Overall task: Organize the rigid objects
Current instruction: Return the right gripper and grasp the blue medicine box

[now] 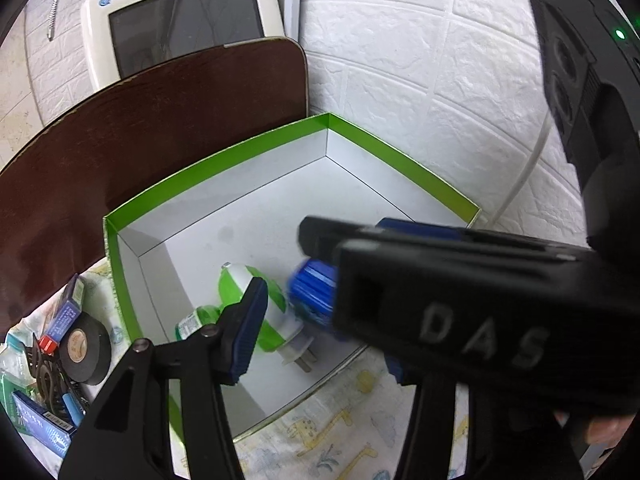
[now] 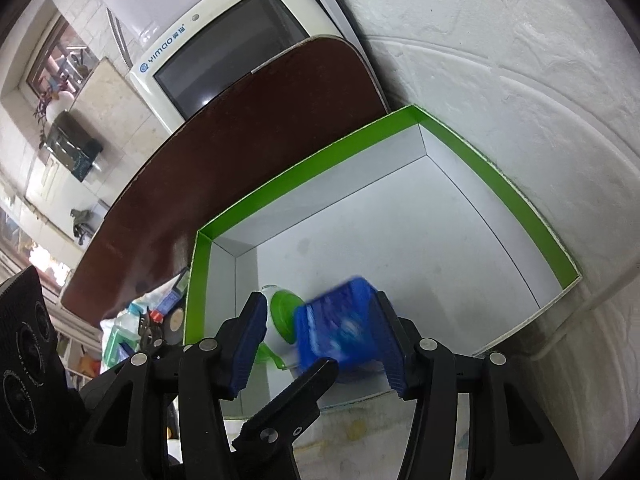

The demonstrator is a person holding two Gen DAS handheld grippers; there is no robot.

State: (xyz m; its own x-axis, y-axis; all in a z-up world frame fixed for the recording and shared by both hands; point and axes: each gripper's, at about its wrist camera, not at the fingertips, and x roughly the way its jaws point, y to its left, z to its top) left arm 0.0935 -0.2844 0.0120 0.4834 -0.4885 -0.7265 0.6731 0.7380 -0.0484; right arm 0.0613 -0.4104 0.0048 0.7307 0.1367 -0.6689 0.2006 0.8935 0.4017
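A green-rimmed white box (image 2: 400, 152) holds a green-and-white plug-in device (image 1: 256, 312) that lies on its floor, prongs toward me. My right gripper (image 2: 320, 340) is open over the box's near side. A blurred blue packet (image 2: 340, 328) sits between its fingers, against the right pad and apart from the left pad. My left gripper (image 1: 316, 332) is open around the plug-in device. Its left pad (image 1: 244, 332) is beside the device. Its right finger is mostly hidden behind the right gripper's black housing (image 1: 460, 320), and shows in the right wrist view as a black finger (image 2: 296, 388).
A dark brown board (image 1: 160, 120) leans behind the box, with a white appliance (image 1: 180, 20) behind it. Left of the box lie a black tape roll (image 1: 86, 348) and small blue boxes (image 1: 66, 312). A patterned cloth (image 1: 340, 432) covers the surface. A white brick wall (image 1: 440, 80) stands close on the right.
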